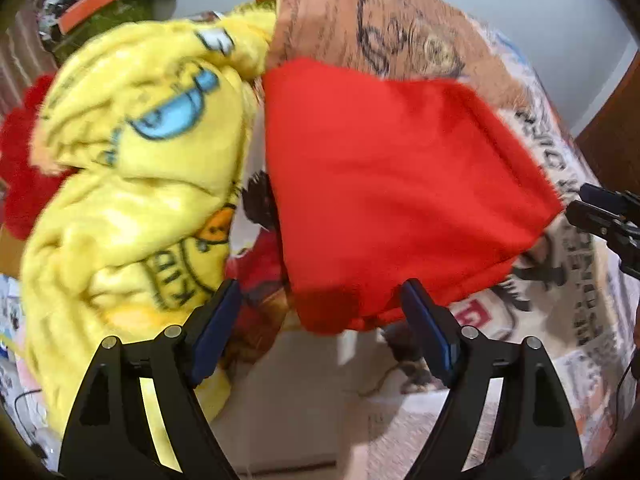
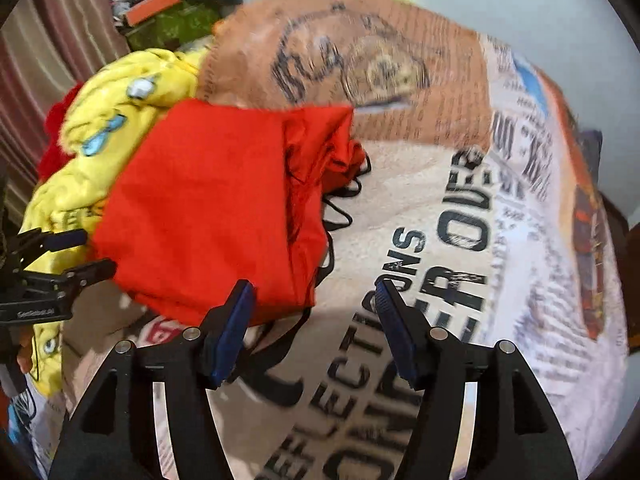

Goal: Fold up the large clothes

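At the far left of the left wrist view, a fuzzy red cloth [image 1: 16, 168] is partly hidden behind a yellow fleece blanket [image 1: 132, 184], which is printed with blue cartoon eyes and dark lettering and is heaped along the left side of the bed. Above it, a green bundle with an orange strip [image 1: 86, 8] is seen against a curtain. To the right of the blanket, a red garment [image 1: 392, 184] is laid folded on a printed bedcover [image 1: 568, 320] that carries newspaper-style text and a brown panel with a drawn figure. The garment's near edge is found just ahead of the left gripper [image 1: 322, 308], whose blue-padded jaws are spread wide with nothing pressed between them. At the right edge of this view, the black tips of the other gripper are seen just beside the garment's right corner.

In the right wrist view, the left gripper [image 2: 76, 252] is seen at the left edge, spread, its tips close to the red garment [image 2: 208, 208], though contact cannot be told. The yellow blanket [image 2: 108, 120] is piled behind. Black cords are seen trailing from the garment's right side onto the bedcover [image 2: 520, 200]. The right gripper [image 2: 314, 296] is held partly spread over the large black lettering; its left pad is just beside the garment's near edge, and nothing is pinched.
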